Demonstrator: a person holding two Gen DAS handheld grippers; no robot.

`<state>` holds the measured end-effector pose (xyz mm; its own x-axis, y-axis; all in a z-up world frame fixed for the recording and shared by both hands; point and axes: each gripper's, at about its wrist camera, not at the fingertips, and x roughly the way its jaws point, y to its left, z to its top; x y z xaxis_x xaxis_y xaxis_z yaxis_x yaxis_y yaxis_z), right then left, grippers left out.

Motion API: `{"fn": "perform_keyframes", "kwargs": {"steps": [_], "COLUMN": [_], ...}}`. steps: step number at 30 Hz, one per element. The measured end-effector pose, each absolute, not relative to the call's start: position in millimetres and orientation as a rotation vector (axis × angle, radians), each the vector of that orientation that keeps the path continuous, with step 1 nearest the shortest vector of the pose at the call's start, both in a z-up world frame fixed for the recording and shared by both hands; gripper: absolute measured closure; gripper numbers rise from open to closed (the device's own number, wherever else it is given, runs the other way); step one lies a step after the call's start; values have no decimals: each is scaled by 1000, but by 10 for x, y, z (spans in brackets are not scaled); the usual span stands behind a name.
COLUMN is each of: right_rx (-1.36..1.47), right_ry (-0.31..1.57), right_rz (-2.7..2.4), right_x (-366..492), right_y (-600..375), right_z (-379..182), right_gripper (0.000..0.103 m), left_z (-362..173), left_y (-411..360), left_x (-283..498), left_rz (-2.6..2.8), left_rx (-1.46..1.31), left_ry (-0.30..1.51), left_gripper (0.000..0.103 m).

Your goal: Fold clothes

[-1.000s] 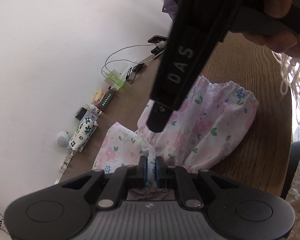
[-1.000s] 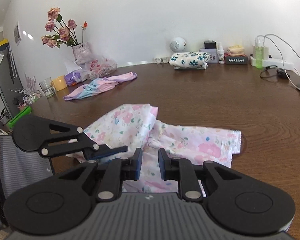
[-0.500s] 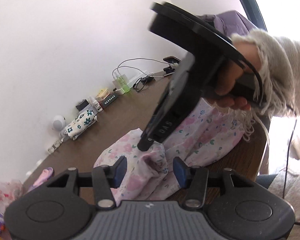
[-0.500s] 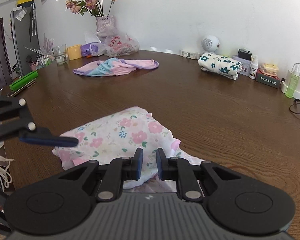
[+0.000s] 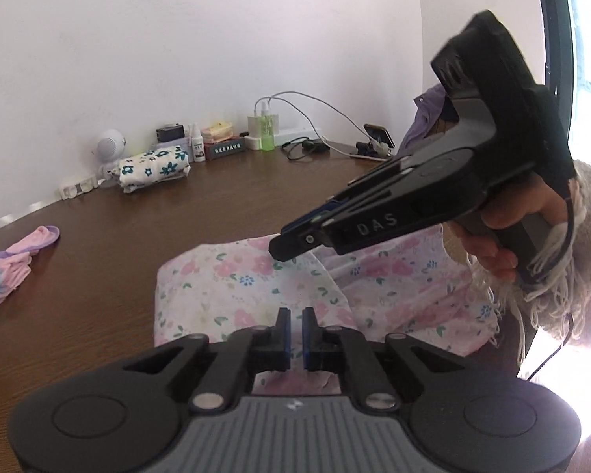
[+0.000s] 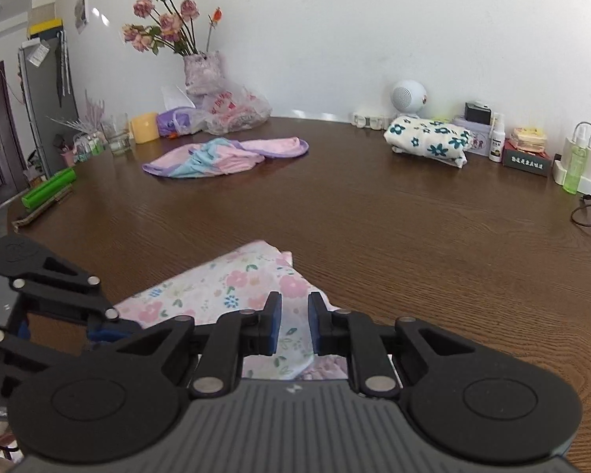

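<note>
The left gripper (image 5: pixel 295 333) has just snapped nearly closed over the floral garment (image 5: pixel 232 287). The right gripper (image 6: pixel 294 325) pinches a fold of it.

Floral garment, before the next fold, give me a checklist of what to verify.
1. Left gripper grip: jaws have just closed, with garment fabric between them. Ok.
2. Right gripper grip: fabric sits between its pads. Ok.
3. Garment lying flat: bunched and creased between the grippers. Not ok.
4. Bare table ahead to lay the fold on: ok.
5. Lower edges lined up under the top layer: cannot tell.
</note>
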<state>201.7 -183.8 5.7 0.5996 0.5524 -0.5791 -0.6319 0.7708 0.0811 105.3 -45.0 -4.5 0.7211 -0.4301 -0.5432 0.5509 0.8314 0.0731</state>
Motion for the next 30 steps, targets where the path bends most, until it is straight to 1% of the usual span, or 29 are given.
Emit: {"fn": "perform_keyframes", "kwargs": {"steps": [8, 10, 11, 13, 15, 19, 23, 26, 30], "right_rx": [-138, -136, -136, -140, -148, -218, -263, -244, -241], "right_ry": [671, 652, 634, 600, 564, 591, 634, 649, 650], "right_rz": [653, 648, 650, 662, 681, 731, 718, 717, 712], "right_x": [2111, 2060, 2009, 1885, 1740, 1564, 1581, 1604, 1593], "right_y": [-1830, -1845, -1859, -1880, -1897, -1824, -1780, -1806, -1810], "right_z": [-151, -110, -67, 14, 89, 63, -82, -128, -150], "right_gripper": [89, 89, 89, 89, 89, 88, 88, 88, 88], "left_z": [-160, -114, -73, 5, 62, 109, 87, -12, -162], "left_y": [-510, -477, -439, -326, -173, 170, 517, 698, 726], "left_x": [1043, 1021, 999, 968, 974, 1068, 1218, 1350, 1512], "left_rz": [-520, -526, -528, -515, -471, -396, -364, -397, -437], "left_rx": [290, 269, 251, 208, 158, 15, -165, -301, -384], "left_ry": [536, 518, 502, 468, 468, 534, 629, 706, 778], "left_gripper": [98, 95, 91, 67, 57, 47, 46, 46, 48]}}
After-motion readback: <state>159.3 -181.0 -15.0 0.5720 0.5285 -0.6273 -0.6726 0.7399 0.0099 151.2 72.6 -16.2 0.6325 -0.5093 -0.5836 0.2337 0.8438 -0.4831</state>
